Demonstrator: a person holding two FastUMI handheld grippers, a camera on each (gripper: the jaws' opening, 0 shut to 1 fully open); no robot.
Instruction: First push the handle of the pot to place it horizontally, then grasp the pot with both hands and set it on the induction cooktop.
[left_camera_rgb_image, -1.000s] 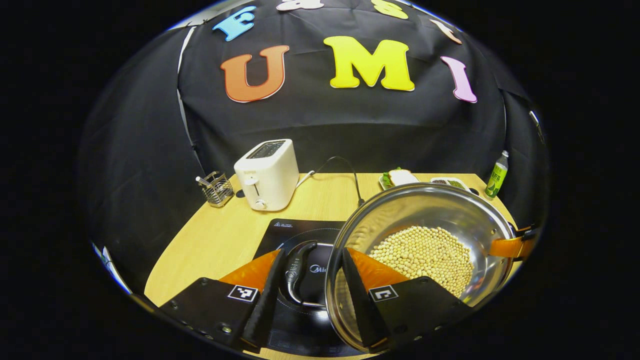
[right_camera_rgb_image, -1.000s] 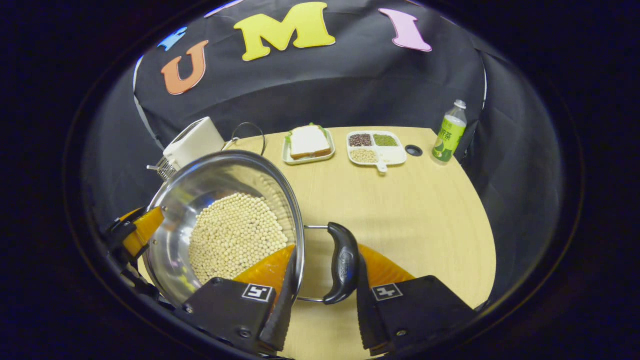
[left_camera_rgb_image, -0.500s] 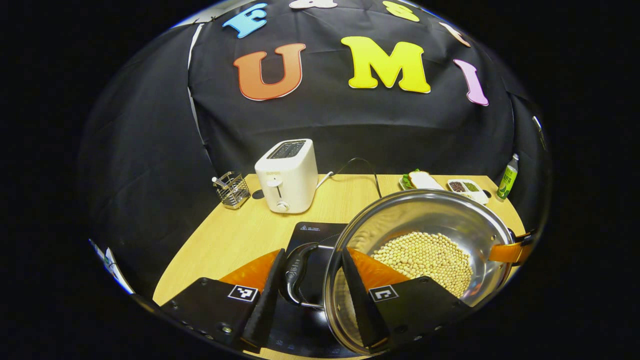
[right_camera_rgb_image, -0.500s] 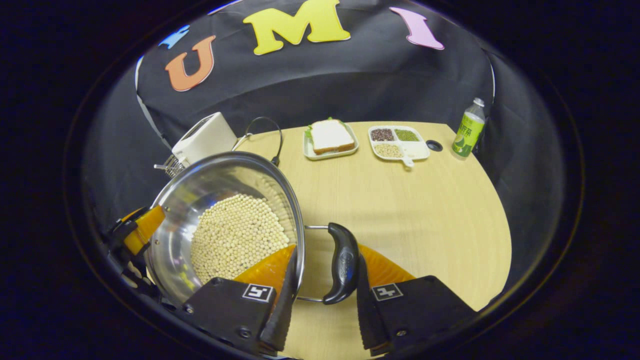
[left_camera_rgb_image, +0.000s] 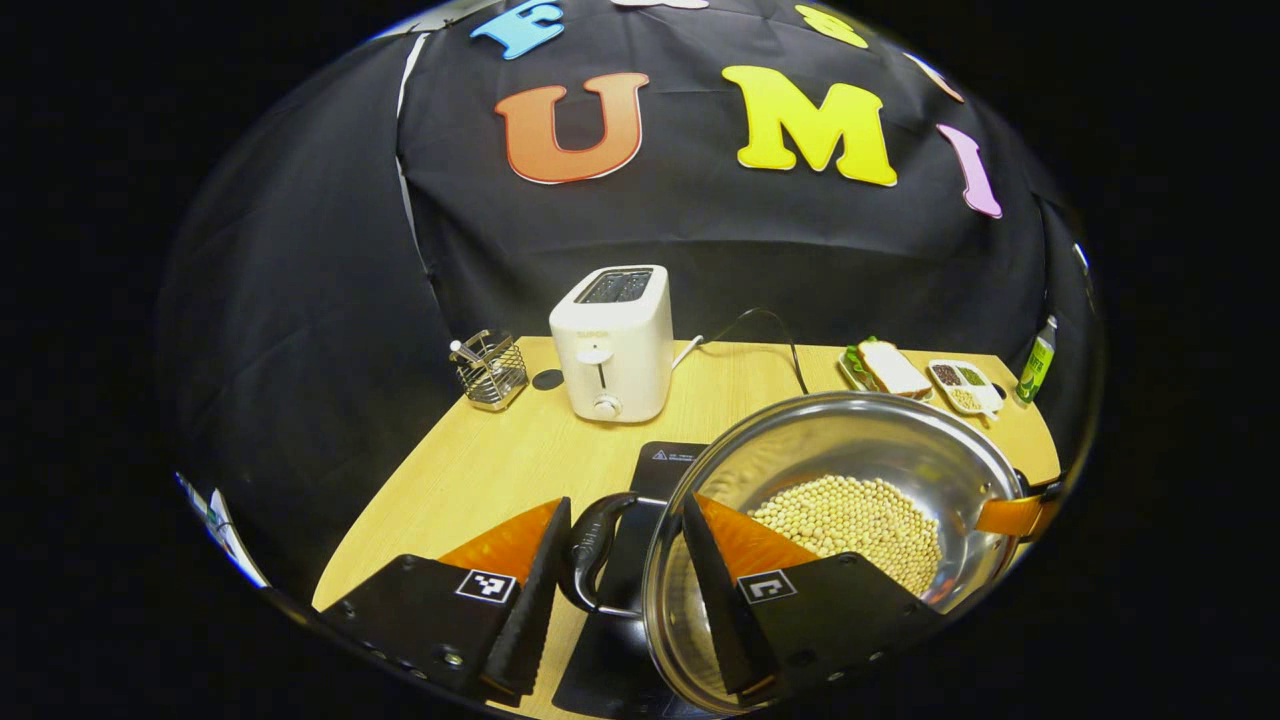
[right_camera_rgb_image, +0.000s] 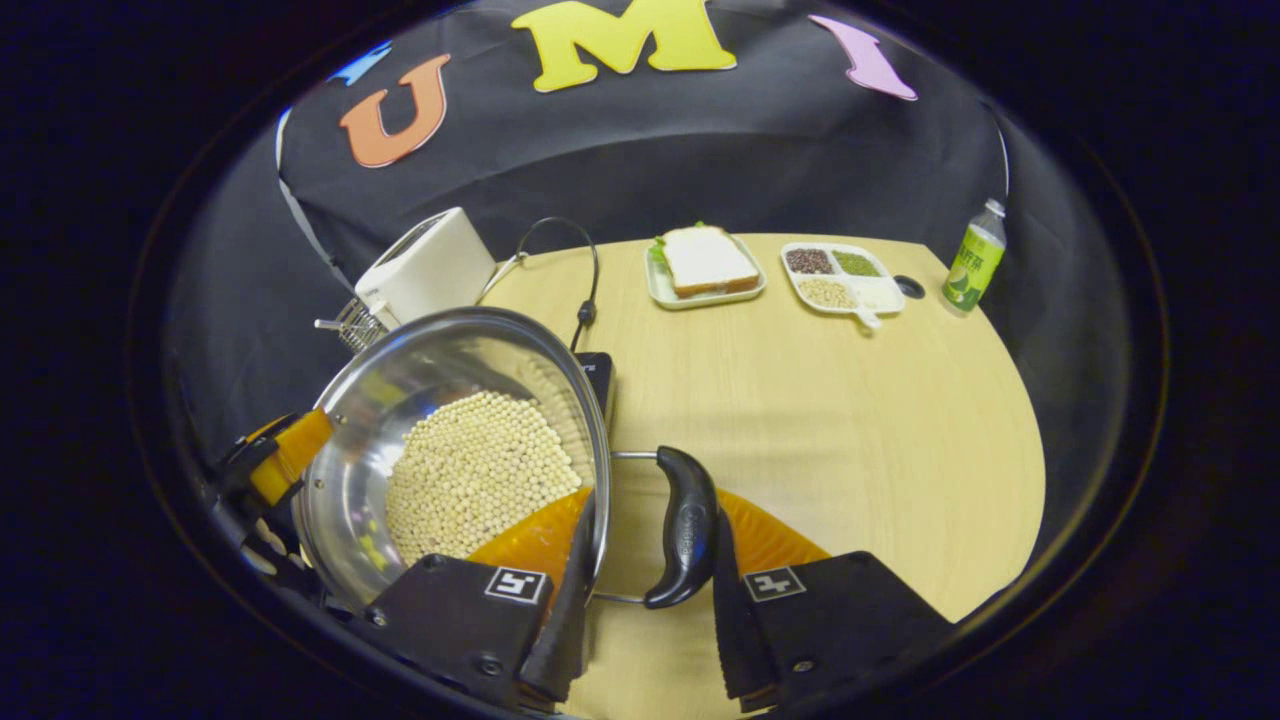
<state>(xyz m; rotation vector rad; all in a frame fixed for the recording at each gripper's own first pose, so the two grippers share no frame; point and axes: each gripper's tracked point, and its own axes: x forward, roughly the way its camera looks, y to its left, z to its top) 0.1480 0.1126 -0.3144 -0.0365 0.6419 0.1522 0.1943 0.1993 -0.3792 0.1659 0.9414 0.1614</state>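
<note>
Pot (left_camera_rgb_image: 850, 470), a wide steel pan with a bed of pale round beans (left_camera_rgb_image: 850, 520) in its bottom, hangs between the two grippers, carried by its side handles, and it appears clear of the table. The left gripper (left_camera_rgb_image: 618, 585) straddles the pot's left handle (left_camera_rgb_image: 590, 545) and the rim: one finger lies outside the black loop, the other inside the bowl, so both seem to clamp handle and wall together. The right gripper (right_camera_rgb_image: 648, 590) does the same on the opposite handle (right_camera_rgb_image: 682, 528), one finger inside the rim, the other pressed against the loop's outer side. Holding both ends this way probably keeps the pot level, so the loose beans do not slide or spill. The induction cooktop (left_camera_rgb_image: 660, 470) lies directly ahead of and under the left gripper's fingers, partly covered by the pot; a corner (right_camera_rgb_image: 598, 372) of it peeks out beyond the rim ahead of the right gripper. I judge the pot is not yet centred over it. The wooden table (right_camera_rgb_image: 830, 420) is smooth and pale. Farther ahead of the left gripper stand a toaster (left_camera_rgb_image: 612, 342) and a wire holder (left_camera_rgb_image: 488, 370); ahead of the right gripper sit a sandwich plate (right_camera_rgb_image: 705, 265), a divided dish (right_camera_rgb_image: 840, 277) and a bottle (right_camera_rgb_image: 972, 258) against the black cloth.
</note>
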